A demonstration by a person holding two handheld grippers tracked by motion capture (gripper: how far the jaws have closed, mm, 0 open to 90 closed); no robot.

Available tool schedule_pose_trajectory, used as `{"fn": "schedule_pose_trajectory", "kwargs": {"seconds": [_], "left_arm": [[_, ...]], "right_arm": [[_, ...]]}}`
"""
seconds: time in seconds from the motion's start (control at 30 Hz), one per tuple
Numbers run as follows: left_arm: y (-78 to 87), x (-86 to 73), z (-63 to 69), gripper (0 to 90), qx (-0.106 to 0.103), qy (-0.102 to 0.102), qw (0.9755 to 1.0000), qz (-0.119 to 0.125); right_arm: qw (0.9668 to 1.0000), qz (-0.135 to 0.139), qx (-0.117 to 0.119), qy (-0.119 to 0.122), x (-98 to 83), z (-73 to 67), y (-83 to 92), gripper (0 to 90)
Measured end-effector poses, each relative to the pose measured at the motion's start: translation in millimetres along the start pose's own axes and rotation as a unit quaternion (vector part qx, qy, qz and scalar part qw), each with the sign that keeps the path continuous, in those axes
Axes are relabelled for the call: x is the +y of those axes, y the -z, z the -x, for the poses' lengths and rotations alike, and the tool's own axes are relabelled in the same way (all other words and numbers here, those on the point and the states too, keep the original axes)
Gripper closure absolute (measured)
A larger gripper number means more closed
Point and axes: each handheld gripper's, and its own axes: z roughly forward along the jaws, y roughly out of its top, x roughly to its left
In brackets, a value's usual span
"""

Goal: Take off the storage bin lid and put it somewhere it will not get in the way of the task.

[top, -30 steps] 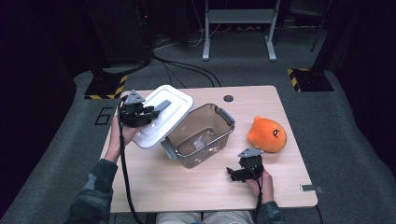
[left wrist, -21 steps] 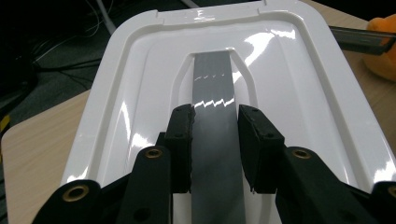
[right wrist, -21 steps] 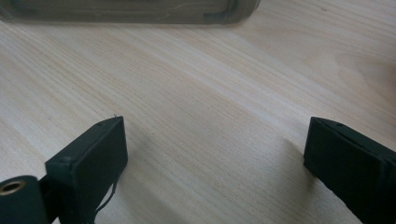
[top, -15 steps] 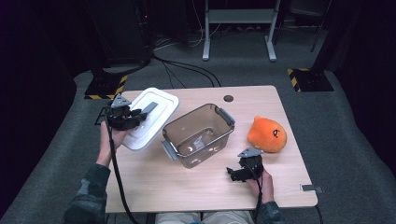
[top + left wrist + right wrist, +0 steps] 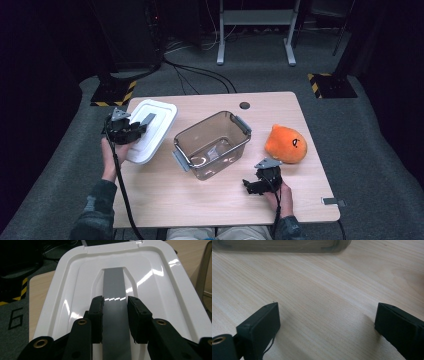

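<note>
My left gripper [image 5: 115, 315] clamps the white lid's [image 5: 152, 129] grey handle [image 5: 113, 290], left of the clear container [image 5: 212, 145]; my right gripper [image 5: 327, 322] rests released before it.

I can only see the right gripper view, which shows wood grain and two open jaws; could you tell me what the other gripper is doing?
Observer: The left gripper is shut on the grey handle strip of a white lid.
Operator: Thank you. Is the lid on the container?
Observer: No, the lid is at the table's left edge, beside the clear container, which stands open.
Operator: Is anything else near my gripper?
Observer: An orange plush toy lies just beyond the right gripper, untouched.
</note>
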Motion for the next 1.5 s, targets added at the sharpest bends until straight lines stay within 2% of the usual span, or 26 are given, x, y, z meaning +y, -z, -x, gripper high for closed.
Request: {"fn": "schedule_pose_trajectory", "kwargs": {"seconds": [0.07, 0.17, 0.3, 0.7, 0.83, 1.07, 1.23, 1.43, 1.5], "left_arm": [[-2.5, -3.8, -0.7, 66.3, 0.012, 0.003, 0.9999, -0.004], [-7.4, -10.7, -1.6, 66.4, 0.017, 0.015, 0.9997, -0.008], [-16.5, -19.2, -4.2, 66.4, 0.030, 0.016, 0.9990, -0.027], [-32.3, -45.3, -16.3, 66.3, 0.046, 0.049, 0.9961, -0.057], [-38.2, -52.3, -19.8, 66.4, 0.052, 0.050, 0.9951, -0.068], [-47.3, -58.8, -22.3, 66.4, 0.062, 0.065, 0.9931, -0.075], [-55.7, -64.6, -21.2, 66.4, 0.072, 0.064, 0.9918, -0.084], [-64.0, -75.2, -23.3, 66.4, 0.080, 0.084, 0.9892, -0.090], [-66.2, -78.0, -24.2, 66.4, 0.087, 0.084, 0.9886, -0.089]], "right_arm": [[1.0000, 0.000, 0.000, 0.000, 0.0, 0.0, 0.0, 5.3], [1.0000, 0.000, 0.001, 0.000, 0.0, 0.2, -0.1, 5.4], [1.0000, 0.000, 0.000, 0.000, 0.0, 0.1, 0.0, 5.4], [1.0000, 0.000, 0.000, 0.000, 0.0, 0.0, 0.0, 5.4], [1.0000, 0.001, -0.001, 0.000, 0.0, -0.1, -0.1, 5.4], [1.0000, 0.001, -0.001, 0.000, 0.0, -0.1, -0.1, 5.4], [1.0000, 0.000, -0.001, 0.000, 0.0, -0.1, -0.1, 5.5], [1.0000, 0.001, -0.001, 0.001, 0.0, 0.1, -0.1, 5.5], [1.0000, 0.001, -0.001, 0.000, 0.0, -0.1, -0.1, 5.4]]}}
